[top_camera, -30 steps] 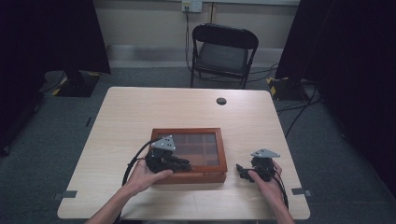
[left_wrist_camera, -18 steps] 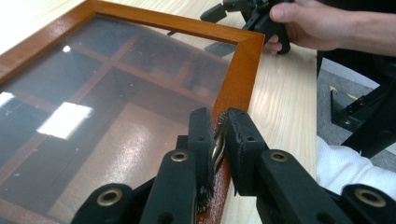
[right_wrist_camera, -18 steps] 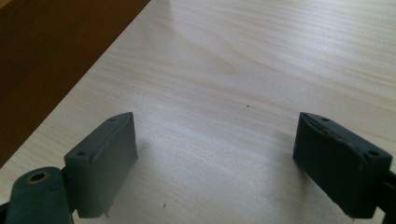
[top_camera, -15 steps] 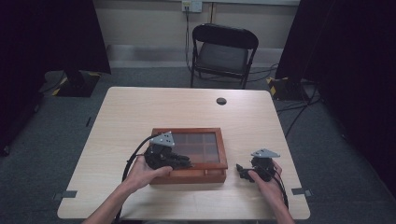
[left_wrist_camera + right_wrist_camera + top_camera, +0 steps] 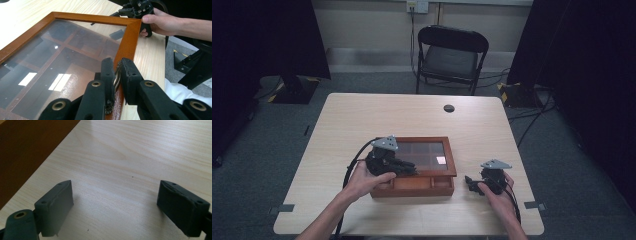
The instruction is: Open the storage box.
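A brown wooden box [image 5: 412, 190] with a glass lid [image 5: 427, 150] sits at the table's near middle. The lid's front edge is raised, and dividers of the base show under it. My left gripper [image 5: 411, 168] reaches over the lid from the left. In the left gripper view it [image 5: 116, 72] is shut on a small metal clasp [image 5: 116, 75] on the lid's wooden frame [image 5: 127, 42]. My right gripper [image 5: 469, 182] rests on the table just right of the box. Its jaws [image 5: 120, 207] stand wide open with only bare tabletop between them, and the box side [image 5: 30, 150] lies to their left.
The light wooden table [image 5: 362, 120] has a small black round disc [image 5: 449, 108] near its far edge. A black folding chair [image 5: 452, 55] stands behind the table. Cables run on the floor at the right, and dark curtains hang on both sides.
The lid's front edge seems to have come up slightly with my left gripper. My right gripper has stayed in place.
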